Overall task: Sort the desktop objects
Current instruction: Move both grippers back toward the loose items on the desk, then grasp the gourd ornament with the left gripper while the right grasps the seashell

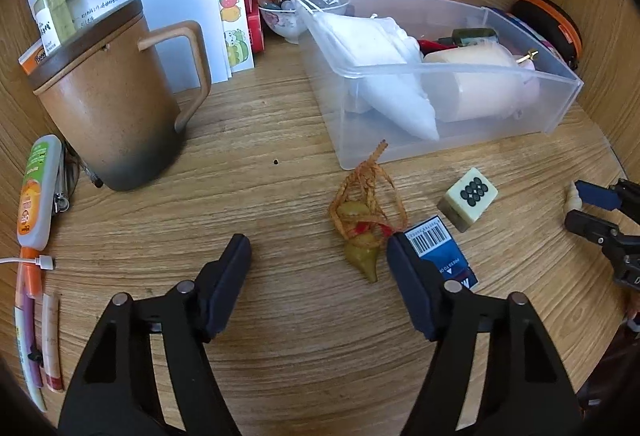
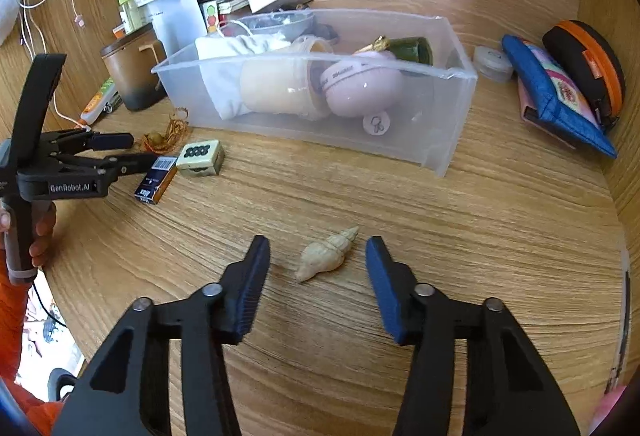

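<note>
While both claws stand spread, right claw [image 2: 316, 272] straddling the shell [image 2: 326, 255] on the bench [image 2: 440, 236], left claw [image 1: 318, 260] should centre over the pendant [image 1: 362, 236] before pinching.

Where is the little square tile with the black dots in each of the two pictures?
Left wrist view: the tile lies right of centre, on the desk in front of the clear bin.
Right wrist view: the tile lies left of centre, beside the blue packet.
Shared landmark: the clear bin.
</note>
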### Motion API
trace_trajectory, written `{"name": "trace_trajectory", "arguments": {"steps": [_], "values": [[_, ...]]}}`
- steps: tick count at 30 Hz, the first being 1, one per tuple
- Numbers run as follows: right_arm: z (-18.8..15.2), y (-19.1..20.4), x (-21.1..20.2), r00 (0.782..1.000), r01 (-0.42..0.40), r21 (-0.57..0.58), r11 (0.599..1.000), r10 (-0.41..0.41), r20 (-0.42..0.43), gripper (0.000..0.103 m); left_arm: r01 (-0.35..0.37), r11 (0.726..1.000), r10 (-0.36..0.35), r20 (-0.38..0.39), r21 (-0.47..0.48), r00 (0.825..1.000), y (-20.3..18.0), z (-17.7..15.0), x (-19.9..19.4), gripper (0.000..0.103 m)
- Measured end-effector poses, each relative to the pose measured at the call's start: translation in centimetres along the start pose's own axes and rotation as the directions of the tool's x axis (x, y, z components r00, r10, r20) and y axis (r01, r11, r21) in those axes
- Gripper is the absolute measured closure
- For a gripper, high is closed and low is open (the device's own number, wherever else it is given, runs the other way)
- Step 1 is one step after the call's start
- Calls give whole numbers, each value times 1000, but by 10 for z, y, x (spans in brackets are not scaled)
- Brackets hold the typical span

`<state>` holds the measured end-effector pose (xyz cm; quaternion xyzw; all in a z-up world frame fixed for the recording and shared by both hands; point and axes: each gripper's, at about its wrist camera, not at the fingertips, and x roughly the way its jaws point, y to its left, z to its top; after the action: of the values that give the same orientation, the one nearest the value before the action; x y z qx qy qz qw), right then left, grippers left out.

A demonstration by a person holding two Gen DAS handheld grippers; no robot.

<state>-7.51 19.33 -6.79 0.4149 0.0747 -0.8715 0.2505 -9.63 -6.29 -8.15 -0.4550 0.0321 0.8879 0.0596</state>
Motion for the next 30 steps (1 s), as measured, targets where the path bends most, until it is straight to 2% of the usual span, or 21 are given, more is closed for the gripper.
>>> {"name": "trace_trajectory", "arguments": {"steps": [2,7,11,12,18,30], "values": [[-1,3,0,1000,19,-18,1000,-19,11,67,0,1000,0,2,1,1000,-1,1,0,39],[0,3,0,1000,7,-14,1000,-7,16,80,14,1000,-14,4,26,1000,-5,4,-1,58],[0,2,-1,1000,1,-2,1000,-1,17,80,26,998,-27,7,55,1000,-13,6,-2,80],[0,2,-1,1000,2,-2,1000,-2,18,80,27,998,-27,7,58,1000,-14,7,-1,82],[2,1,-11,999,4,2,1000,-4,42,80,25,998,-26,21,58,999,-15,7,-2,82],[14,3,-35,993,22,-20,1000,-20,114,80,24,998,-31,125,53,992,-16,18,-52,83]]}}
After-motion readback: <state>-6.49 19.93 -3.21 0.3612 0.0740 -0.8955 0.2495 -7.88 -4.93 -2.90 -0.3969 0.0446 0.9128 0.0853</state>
